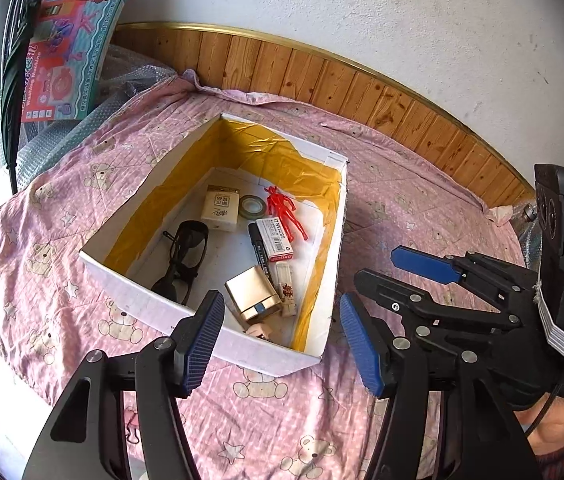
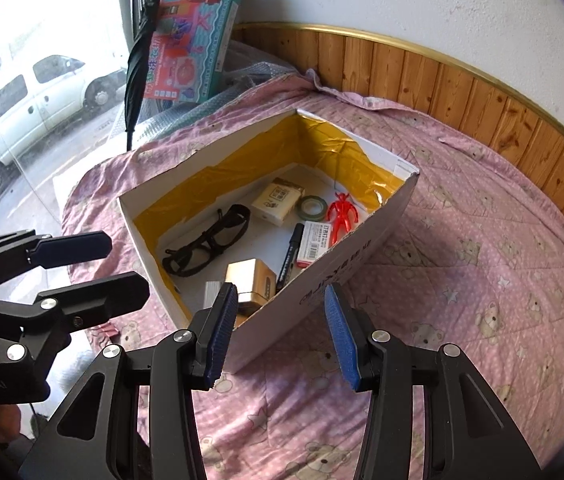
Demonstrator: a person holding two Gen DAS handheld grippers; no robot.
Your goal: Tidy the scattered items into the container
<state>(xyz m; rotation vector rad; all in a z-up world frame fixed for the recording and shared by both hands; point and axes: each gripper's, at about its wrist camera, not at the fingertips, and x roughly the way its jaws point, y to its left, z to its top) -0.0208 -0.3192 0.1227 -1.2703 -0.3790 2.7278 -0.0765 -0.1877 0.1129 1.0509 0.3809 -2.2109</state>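
A white cardboard box [image 1: 161,312] [image 2: 322,276] lined with yellow tape sits on the pink bear-print cloth. Inside lie black glasses [image 1: 183,258] [image 2: 207,240], a red figure [image 1: 284,208] [image 2: 342,214], a tape roll [image 1: 252,205] [image 2: 314,206], a black marker [image 1: 259,250] [image 2: 290,254], a staples box [image 1: 277,238] [image 2: 316,242], a gold box [image 1: 251,294] [image 2: 251,280] and a cream box [image 1: 221,207] [image 2: 277,198]. My left gripper [image 1: 282,340] hangs open and empty over the box's near wall. My right gripper [image 2: 282,332] is open and empty at the box's near corner.
The pink cloth [image 1: 422,184] covers a round table against a wood-panelled wall [image 1: 322,76]. A toy carton [image 1: 77,40] [image 2: 197,32] and a folded black umbrella [image 2: 137,52] lean at the back left. A window shows a van [image 2: 21,100] outside. A pink clip [image 1: 131,426] lies near the front edge.
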